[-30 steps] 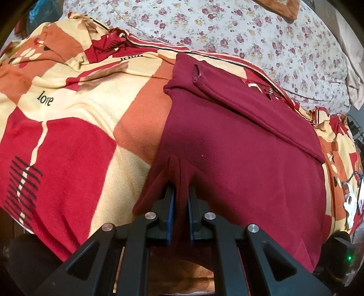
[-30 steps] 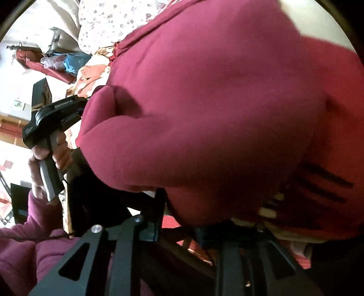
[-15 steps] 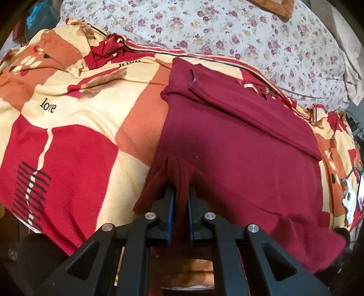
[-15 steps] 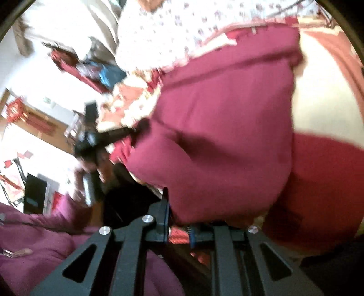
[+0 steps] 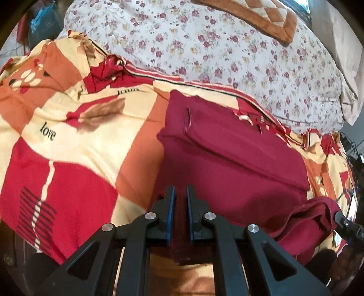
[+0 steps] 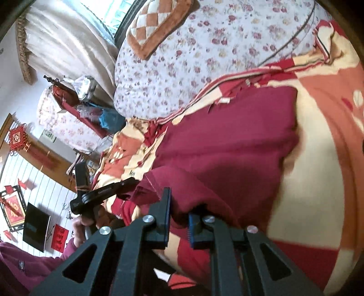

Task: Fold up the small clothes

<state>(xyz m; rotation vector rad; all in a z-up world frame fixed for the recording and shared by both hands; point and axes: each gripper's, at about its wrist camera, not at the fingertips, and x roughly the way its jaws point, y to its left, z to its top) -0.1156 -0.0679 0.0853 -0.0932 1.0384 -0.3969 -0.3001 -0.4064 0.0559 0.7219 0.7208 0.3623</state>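
A maroon garment [image 5: 227, 164] lies on the patterned blanket [image 5: 68, 136], with a folded band across its far part. My left gripper [image 5: 180, 205] is shut on the garment's near hem, and a pinch of cloth runs between its blue pads. At the right edge of the left wrist view, the tip of my right gripper [image 5: 343, 222] holds the other near corner, lifted and bunched. In the right wrist view, the right gripper [image 6: 179, 214] is shut on a fold of the garment [image 6: 227, 148]. The left gripper [image 6: 130, 182] shows there at the left, in a hand [image 6: 82, 225].
A floral quilt [image 5: 227, 45] covers the bed beyond the blanket, with a brown checkered cushion [image 5: 261, 18] on it. Left of the bed are curtains [image 6: 68, 45], cluttered furniture and a dark screen [image 6: 36, 230]. A maroon sleeve [image 6: 34, 268] fills the lower left of the right wrist view.
The right gripper closed on the garment's corner, rose and tilted up, so the bed's far side now shows. The left gripper lifted the near hem slightly, and the near right corner is now raised.
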